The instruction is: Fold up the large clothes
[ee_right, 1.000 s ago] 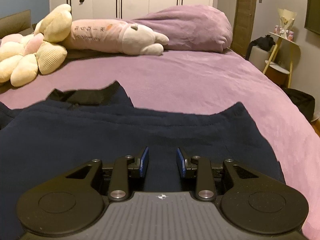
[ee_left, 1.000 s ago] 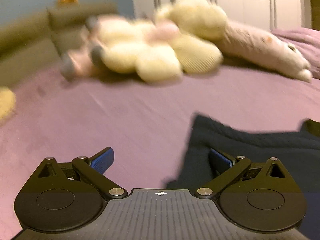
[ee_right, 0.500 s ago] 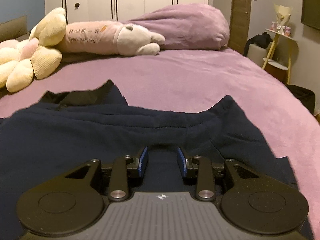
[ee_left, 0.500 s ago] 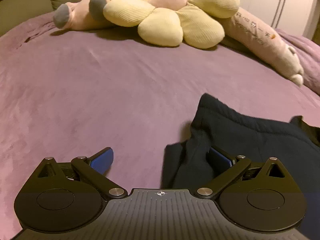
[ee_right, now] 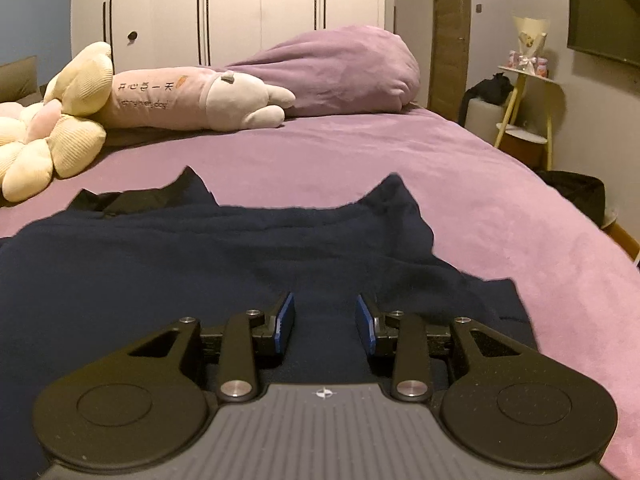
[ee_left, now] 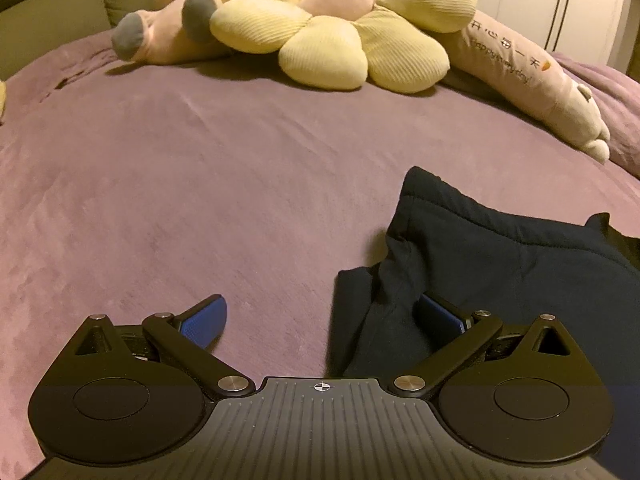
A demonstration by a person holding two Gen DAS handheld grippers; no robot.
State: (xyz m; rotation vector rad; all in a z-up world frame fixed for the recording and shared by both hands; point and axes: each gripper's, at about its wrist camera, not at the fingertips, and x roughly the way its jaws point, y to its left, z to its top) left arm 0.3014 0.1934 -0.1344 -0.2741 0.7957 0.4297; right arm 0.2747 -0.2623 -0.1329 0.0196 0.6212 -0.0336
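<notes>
A dark navy garment [ee_right: 168, 256] lies spread on the purple bed [ee_right: 400, 168]. In the left wrist view its left edge [ee_left: 500, 264] is bunched into folds. My left gripper [ee_left: 320, 320] is wide open at that edge: the right finger is partly under a fold of cloth, the left finger rests over bare bedspread [ee_left: 160, 168]. My right gripper [ee_right: 325, 322] is partly open, low over the middle of the garment, with dark cloth between the fingers and no visible grip.
A yellow flower cushion [ee_left: 332, 24] and pink plush toys [ee_left: 528, 80] lie at the head of the bed. A purple duvet heap [ee_right: 340, 68] sits at the back. The bed's right edge drops to a side table [ee_right: 524, 112] and a dark bin [ee_right: 576, 196].
My left gripper swung down and forward to the garment's left edge, which has bunched up around its right finger. The right gripper's view has crept forward over the cloth; its jaws stay the same.
</notes>
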